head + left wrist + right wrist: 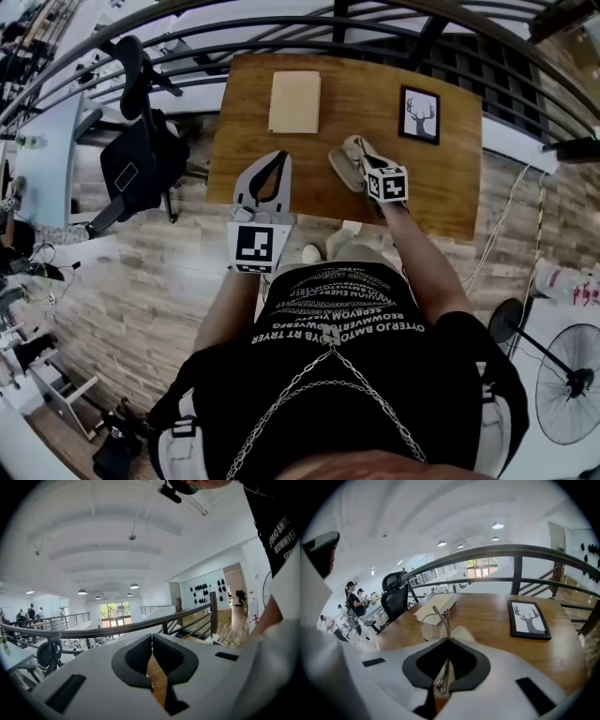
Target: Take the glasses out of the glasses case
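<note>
In the right gripper view, thin metal-framed glasses [446,619] stand edge-on between the jaws of my right gripper [448,640], which is shut on the frame. One round lens sticks out to the left. They hang just above the cream glasses case [465,633] on the wooden table. In the head view the right gripper [362,150] is over the beige case [341,169] near the table's front middle. My left gripper [279,156] hovers at the table's front left, away from the case. Its view looks out over the railing, and the left gripper [152,639] is shut with nothing in it.
A beige book [294,101] lies at the back of the table [441,202]. A framed deer picture [419,114] sits at the back right. A black office chair [141,159] stands left of the table. A metal railing [520,551] runs behind it. A floor fan [567,384] stands at the right.
</note>
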Demonstrator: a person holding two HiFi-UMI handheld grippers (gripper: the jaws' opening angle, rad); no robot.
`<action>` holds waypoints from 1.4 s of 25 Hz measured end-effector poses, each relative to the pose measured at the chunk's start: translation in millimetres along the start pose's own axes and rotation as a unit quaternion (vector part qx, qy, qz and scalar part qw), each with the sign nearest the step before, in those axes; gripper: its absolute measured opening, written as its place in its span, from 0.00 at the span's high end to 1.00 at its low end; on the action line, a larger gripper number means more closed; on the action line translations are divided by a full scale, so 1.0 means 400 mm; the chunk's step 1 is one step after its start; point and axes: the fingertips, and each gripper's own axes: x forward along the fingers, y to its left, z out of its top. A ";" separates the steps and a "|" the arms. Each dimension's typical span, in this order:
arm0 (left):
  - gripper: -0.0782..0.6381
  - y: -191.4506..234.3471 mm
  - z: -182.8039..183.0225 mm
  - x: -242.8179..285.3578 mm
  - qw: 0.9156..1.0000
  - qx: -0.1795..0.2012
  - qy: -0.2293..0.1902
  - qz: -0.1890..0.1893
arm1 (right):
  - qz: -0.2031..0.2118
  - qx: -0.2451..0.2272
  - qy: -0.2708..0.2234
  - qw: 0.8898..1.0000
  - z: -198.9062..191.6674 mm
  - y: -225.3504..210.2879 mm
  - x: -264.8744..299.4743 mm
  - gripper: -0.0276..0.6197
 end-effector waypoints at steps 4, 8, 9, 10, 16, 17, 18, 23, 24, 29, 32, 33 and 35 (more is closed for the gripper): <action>0.85 -0.014 0.013 -0.007 1.000 0.004 -0.006 -0.008 | -0.002 -0.013 -0.040 0.999 0.027 0.014 -0.052 0.92; 0.85 -0.028 0.027 -0.018 1.000 0.010 -0.013 -0.014 | -0.002 -0.014 -0.067 0.998 0.043 0.021 -0.112 0.92; 0.85 -0.029 0.029 -0.021 1.000 0.010 -0.014 -0.015 | -0.001 -0.015 -0.075 0.997 0.048 0.025 -0.126 0.92; 0.85 -0.030 0.030 -0.024 1.000 0.011 -0.015 -0.016 | 0.000 -0.015 -0.082 0.996 0.053 0.030 -0.141 0.92; 0.85 -0.043 0.038 -0.047 0.999 0.016 -0.021 -0.022 | -0.003 -0.017 -0.127 0.992 0.080 0.054 -0.226 0.92; 0.85 -0.045 0.038 -0.050 0.999 0.016 -0.021 -0.023 | -0.003 -0.017 -0.134 0.991 0.084 0.058 -0.238 0.92; 0.85 -0.047 0.038 -0.054 0.999 0.017 -0.022 -0.024 | -0.003 -0.017 -0.141 0.990 0.088 0.063 -0.250 0.92; 0.85 -0.053 0.036 -0.081 0.999 0.014 -0.026 -0.028 | -0.005 -0.017 -0.178 0.984 0.109 0.090 -0.314 0.92; 0.85 -0.055 0.036 -0.086 0.999 0.014 -0.026 -0.028 | -0.007 -0.019 -0.186 0.982 0.113 0.095 -0.328 0.92; 0.85 -0.058 0.039 -0.108 0.999 0.016 -0.032 -0.028 | -0.018 -0.036 -0.227 0.973 0.134 0.119 -0.398 0.92; 0.85 -0.061 0.044 -0.116 0.999 0.017 -0.034 -0.029 | -0.025 -0.055 -0.248 0.967 0.153 0.137 -0.447 0.92; 0.85 -0.063 0.047 -0.120 0.999 0.017 -0.036 -0.028 | -0.028 -0.064 -0.256 0.964 0.159 0.145 -0.465 0.92; 0.85 -0.067 0.050 -0.128 0.999 0.019 -0.039 -0.029 | -0.034 -0.079 -0.271 0.959 0.170 0.158 -0.499 0.92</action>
